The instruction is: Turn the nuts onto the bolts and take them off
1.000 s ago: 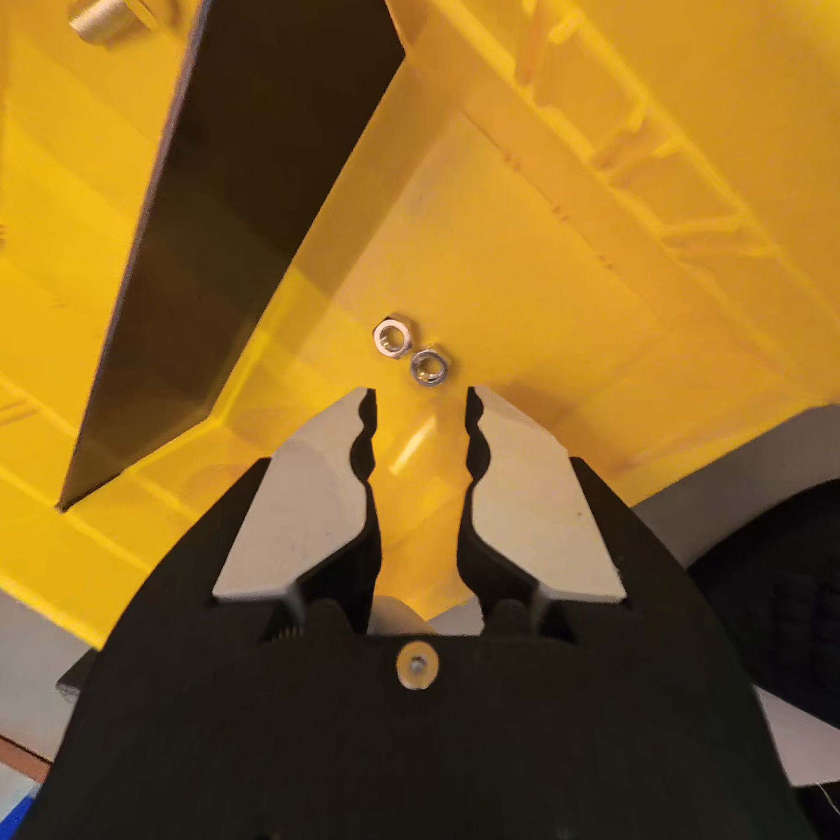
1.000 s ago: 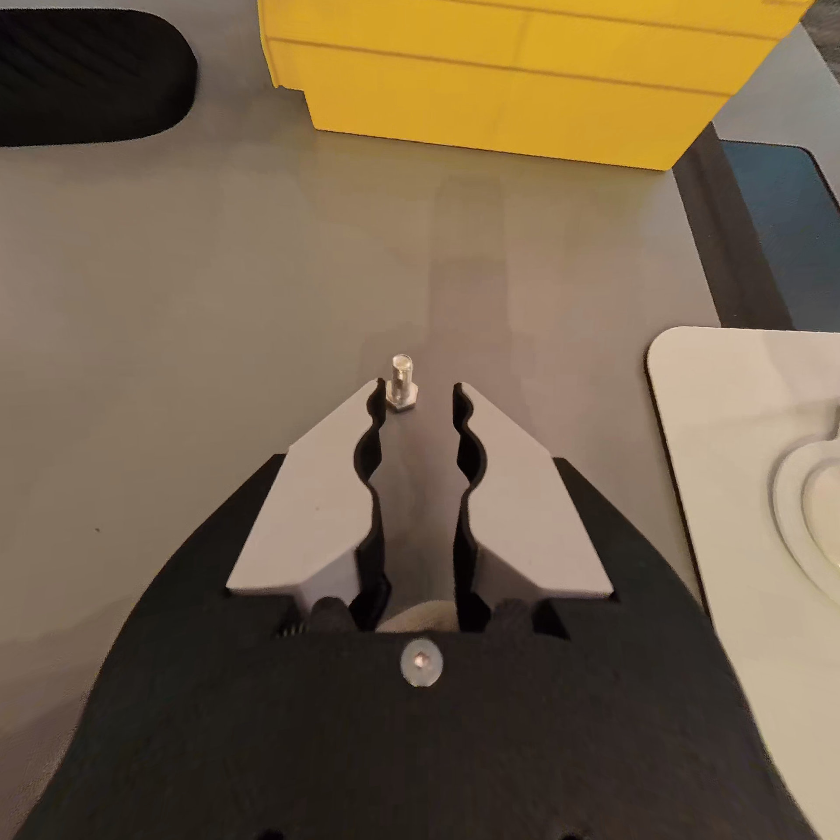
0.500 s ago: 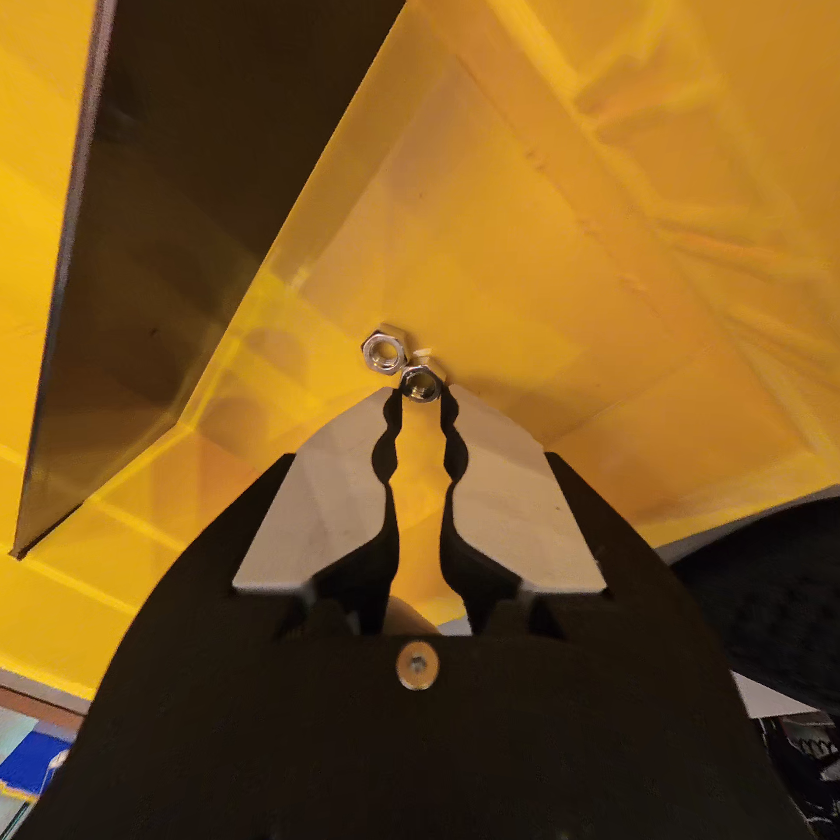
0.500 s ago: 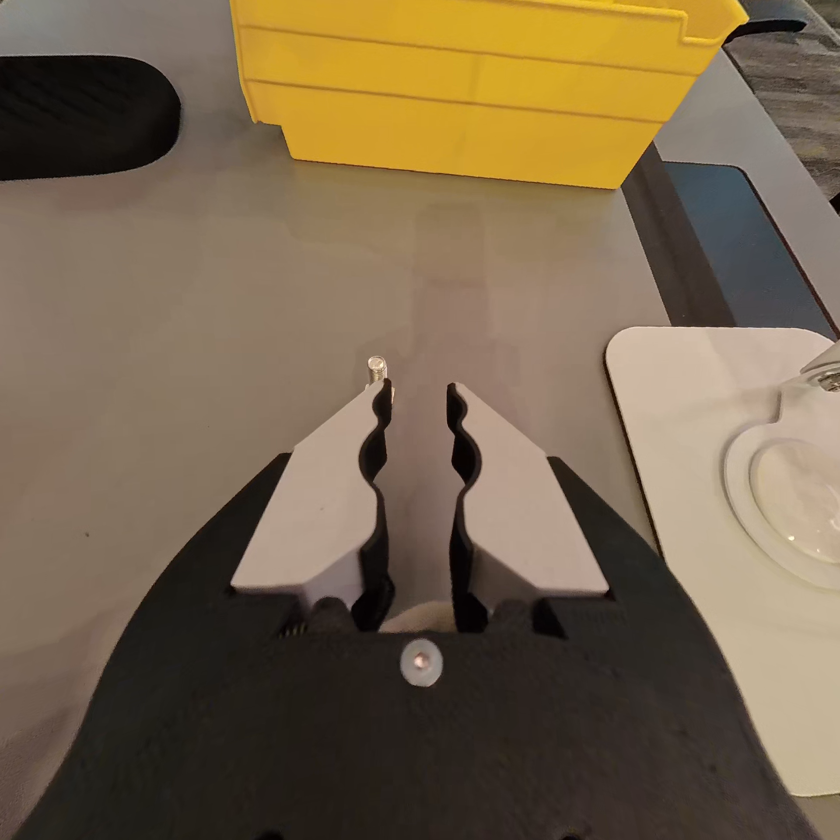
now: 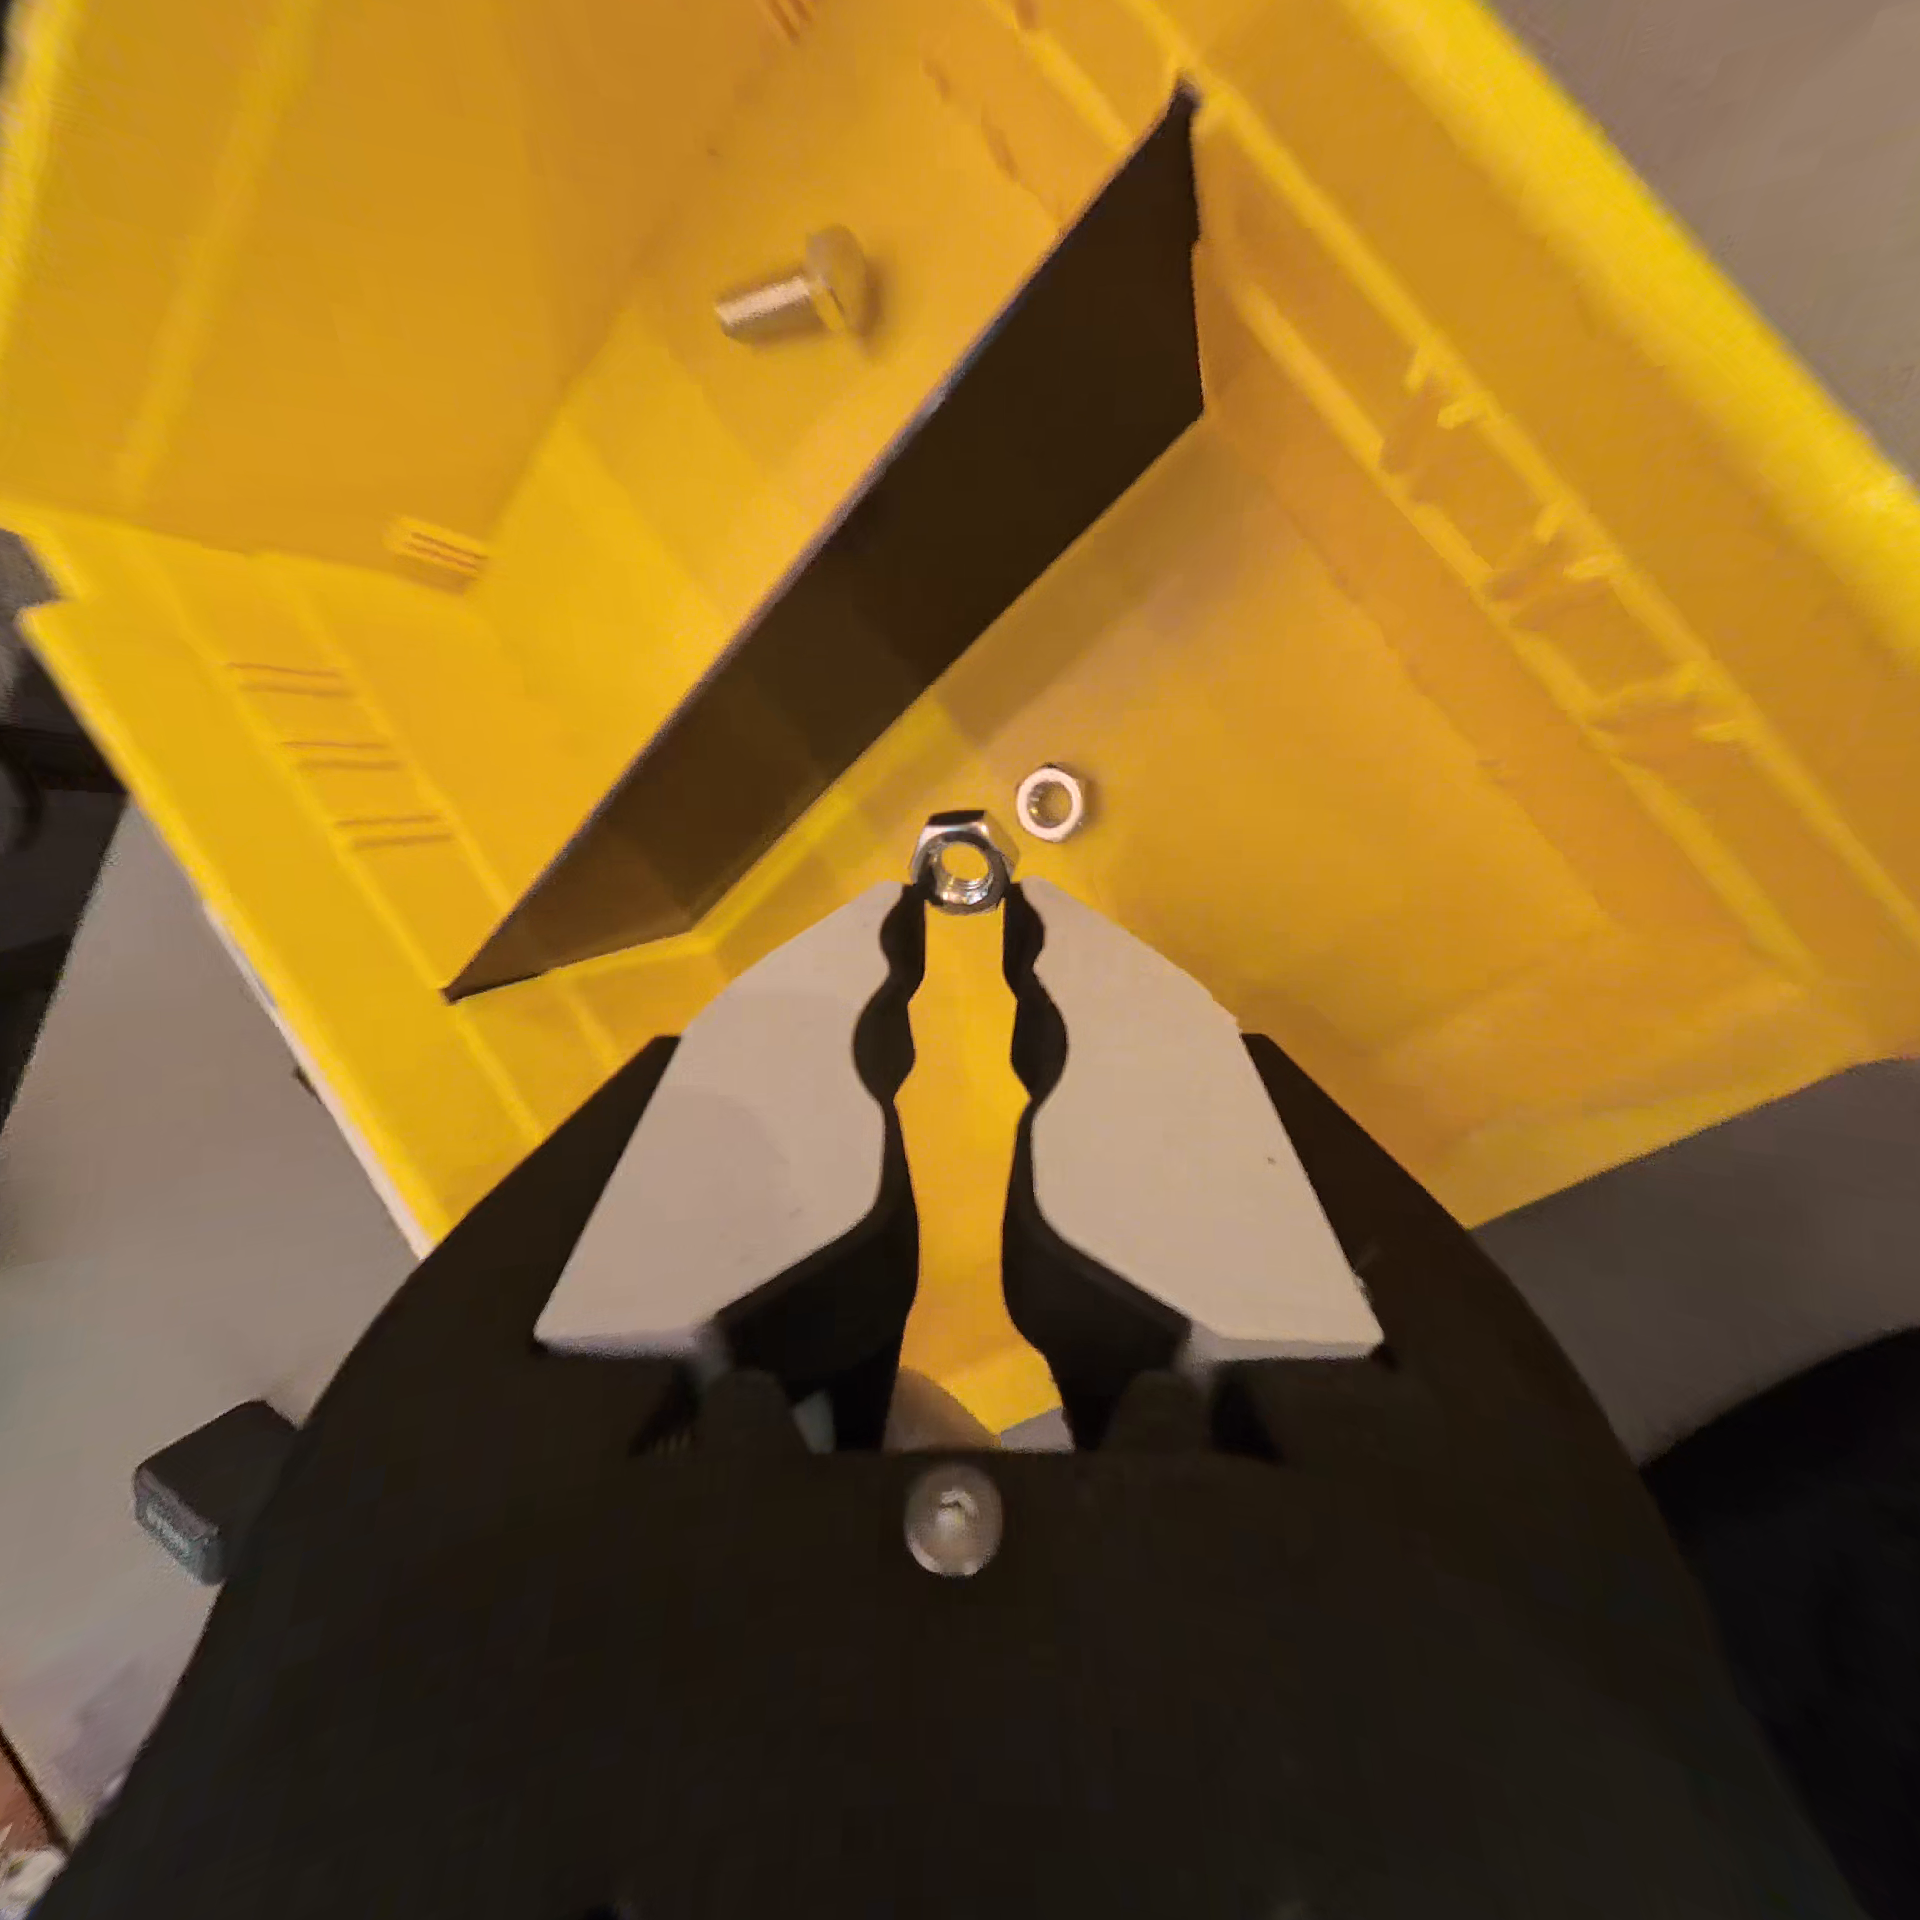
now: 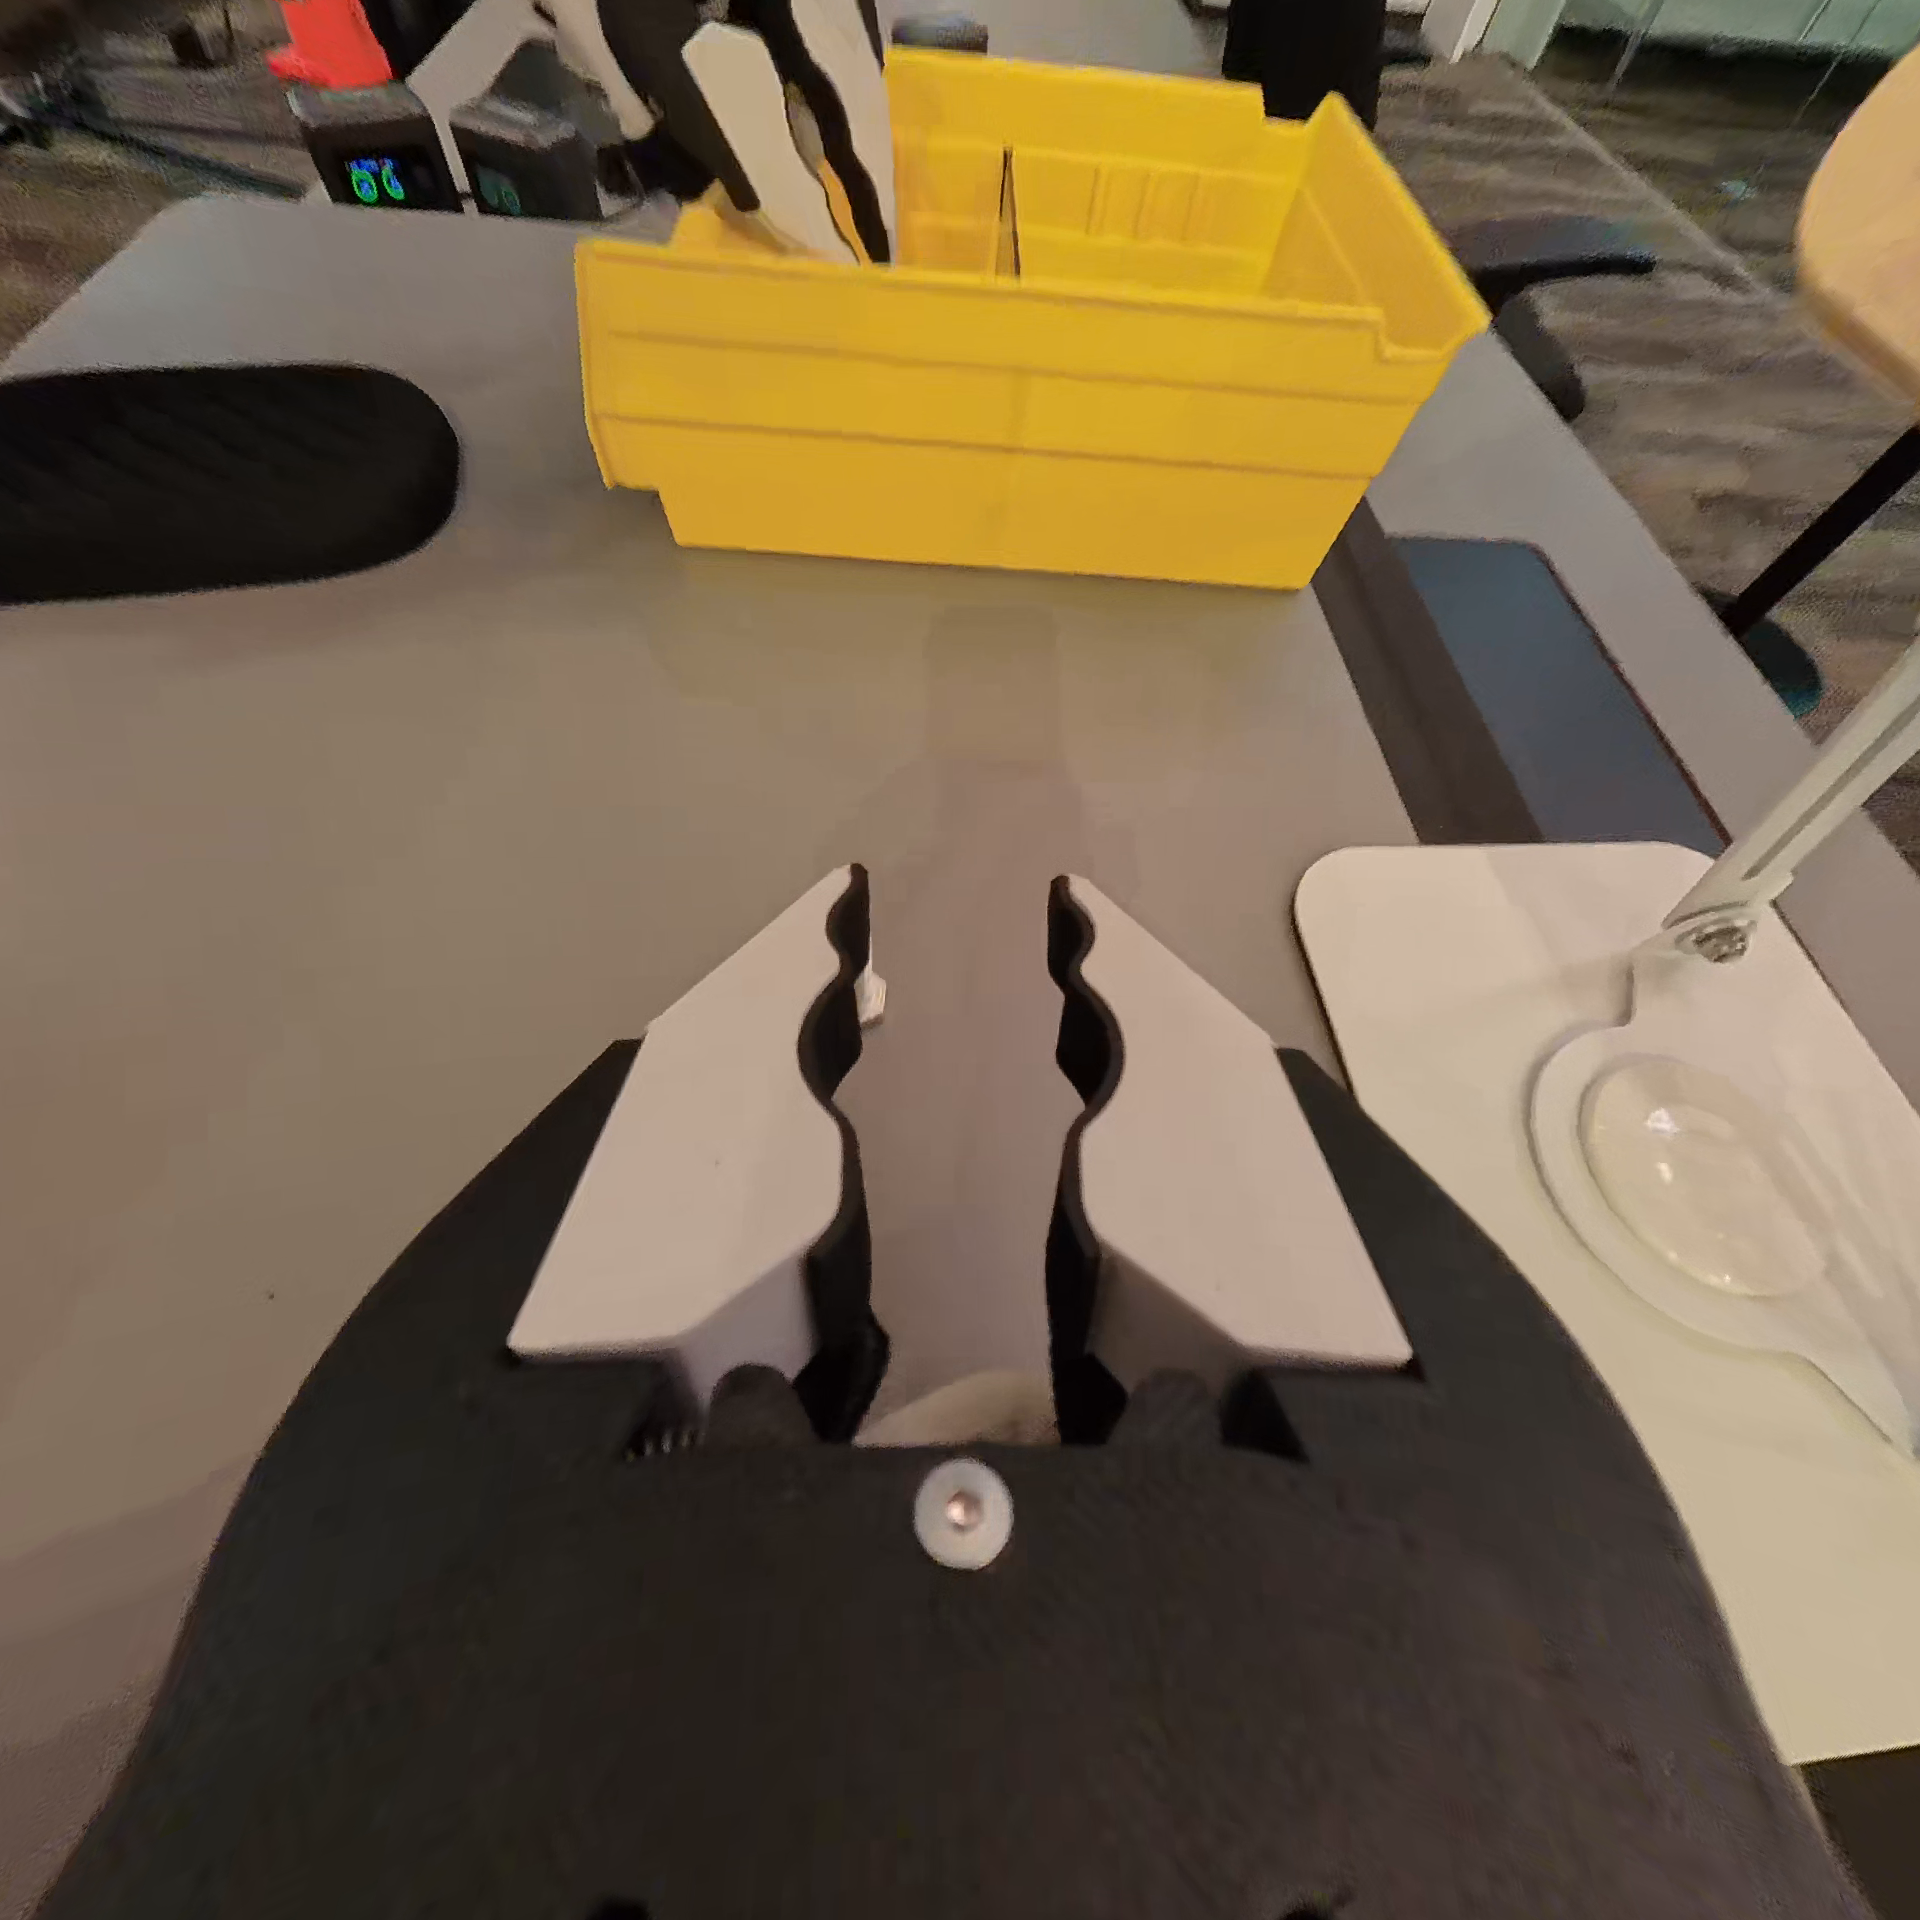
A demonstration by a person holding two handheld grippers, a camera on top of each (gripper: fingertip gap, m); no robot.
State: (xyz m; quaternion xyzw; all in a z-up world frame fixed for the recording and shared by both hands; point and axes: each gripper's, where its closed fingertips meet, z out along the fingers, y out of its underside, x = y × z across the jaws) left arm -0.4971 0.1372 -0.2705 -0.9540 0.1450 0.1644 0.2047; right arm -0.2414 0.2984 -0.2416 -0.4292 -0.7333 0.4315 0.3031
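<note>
Left claw [image 5: 961,894] pinches one nut [image 5: 958,868] at its fingertips, inside the yellow bin [image 5: 1558,727] — just right of the black divider [image 5: 935,582]. Second nut [image 5: 1050,802] lies flat on the bin floor just beside the first. A bolt [image 5: 795,296] lies across the divider. Right claw [image 6: 956,883] is spread over the desk [image 6: 416,831], short of the bin — a small metal piece [image 6: 871,997] shows by its left finger.
</note>
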